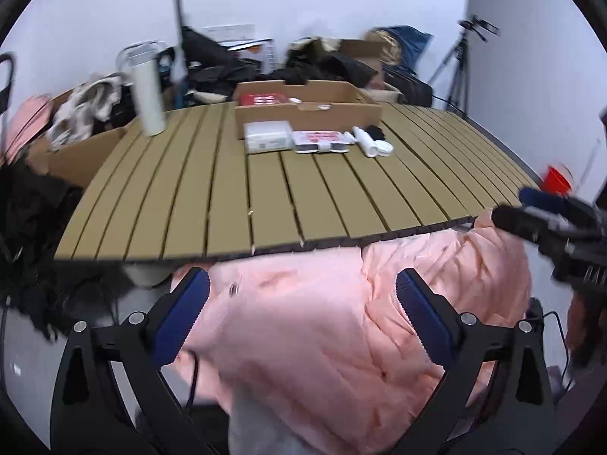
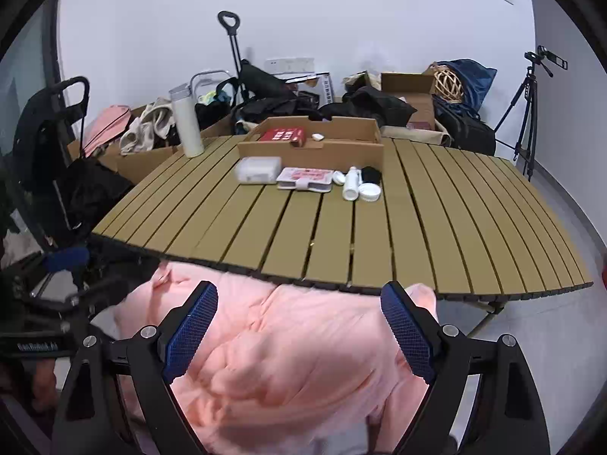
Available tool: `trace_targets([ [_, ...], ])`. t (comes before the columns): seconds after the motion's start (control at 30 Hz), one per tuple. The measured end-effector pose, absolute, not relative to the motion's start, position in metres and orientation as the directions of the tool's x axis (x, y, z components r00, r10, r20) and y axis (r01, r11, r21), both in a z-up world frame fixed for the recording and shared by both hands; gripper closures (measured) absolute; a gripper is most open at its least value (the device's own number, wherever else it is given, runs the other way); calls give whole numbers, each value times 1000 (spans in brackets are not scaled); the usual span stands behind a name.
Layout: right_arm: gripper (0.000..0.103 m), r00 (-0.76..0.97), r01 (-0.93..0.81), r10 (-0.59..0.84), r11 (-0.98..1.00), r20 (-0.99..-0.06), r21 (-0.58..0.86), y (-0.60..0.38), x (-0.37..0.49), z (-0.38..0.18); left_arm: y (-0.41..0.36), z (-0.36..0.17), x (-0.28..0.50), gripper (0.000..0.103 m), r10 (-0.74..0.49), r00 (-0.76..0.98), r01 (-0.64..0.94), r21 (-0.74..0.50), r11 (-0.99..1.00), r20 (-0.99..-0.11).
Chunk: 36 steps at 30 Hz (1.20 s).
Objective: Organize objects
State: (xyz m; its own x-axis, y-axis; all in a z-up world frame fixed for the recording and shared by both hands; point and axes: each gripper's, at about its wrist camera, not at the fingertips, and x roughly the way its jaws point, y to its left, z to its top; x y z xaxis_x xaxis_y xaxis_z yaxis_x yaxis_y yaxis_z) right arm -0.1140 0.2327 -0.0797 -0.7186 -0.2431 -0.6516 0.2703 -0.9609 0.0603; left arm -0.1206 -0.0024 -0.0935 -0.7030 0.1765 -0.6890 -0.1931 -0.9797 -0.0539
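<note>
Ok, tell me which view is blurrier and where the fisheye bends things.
Left wrist view: motion-smeared, worst on the white bottle and the clutter behind; the right tool at the right edge is streaked. Right wrist view: sharper, even light, no glare. Both views: the table's straight slats bow outward, with dark corners around the image circle.

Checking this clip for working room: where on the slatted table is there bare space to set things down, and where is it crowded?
Free: the table's whole near half, from its front edge up to the row of small items; also its right side, right of the white jar. Crowded: the far middle, where the clear case, red-patterned pack and white bottle sit against the cardboard tray; the tumbler takes the far left corner.
</note>
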Motion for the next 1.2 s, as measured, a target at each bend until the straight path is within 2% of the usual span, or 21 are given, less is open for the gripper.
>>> trace_targets([
  [0.13,13,-653,314,-318,-940,-687,136,235,-173,-80,-25,-86,-195,5,158,-751,-159,-57,-986,-641],
  [0.17,18,-636,320,-330,-935,-698,151,233,-192,-81,-29,-86,-212,7,167,-747,-157,-73,-985,-643],
  [0.2,32,-625,336,-343,-929,-701,156,228,-215,-80,-38,-88,-243,8,184,-737,-146,-113,-983,-650],
  [0.27,35,-616,367,-359,-919,-701,148,213,-256,-82,-50,-97,-293,22,250,-712,-156,-198,-968,-656],
  [0.3,35,-602,390,-378,-908,-704,154,201,-284,-86,-52,-102,-310,25,279,-698,-166,-230,-959,-660],
  [0.37,35,-556,414,-423,-887,-715,203,182,-331,-98,-57,-118,-358,45,340,-649,-179,-298,-938,-680],
  [0.43,35,-495,424,-485,-859,-721,287,161,-382,-116,-59,-136,-398,54,355,-624,-158,-332,-930,-696],
  [0.5,46,-458,416,-499,-852,-736,319,139,-423,-134,-61,-153,-427,63,372,-604,-143,-363,-921,-705],
  [0.53,47,-448,425,-506,-846,-737,323,129,-438,-141,-61,-161,-438,74,383,-591,-139,-379,-915,-710],
  [0.57,51,-439,428,-511,-842,-739,328,122,-449,-148,-61,-171,-449,76,392,-575,-133,-391,-911,-719],
  [0.6,59,-425,421,-502,-846,-753,326,112,-462,-159,-63,-174,-451,76,406,-580,-136,-408,-903,-706],
  [0.67,67,-424,404,-485,-857,-765,320,107,-473,-174,-68,-178,-452,76,420,-591,-131,-431,-893,-689],
  [0.83,67,-434,414,-551,-824,-713,385,116,-475,-188,-74,-184,-449,75,465,-576,-112,-499,-859,-672],
  [1.0,67,-444,410,-555,-824,-704,392,116,-471,-187,-66,-179,-441,75,420,-605,-121,-443,-888,-677],
  [1.07,69,-457,410,-527,-839,-716,356,111,-468,-179,-60,-172,-434,75,402,-609,-121,-421,-899,-684],
  [1.2,73,-537,441,-491,-857,-686,268,115,-436,-136,-58,-138,-402,77,469,-616,-149,-491,-858,-633],
])
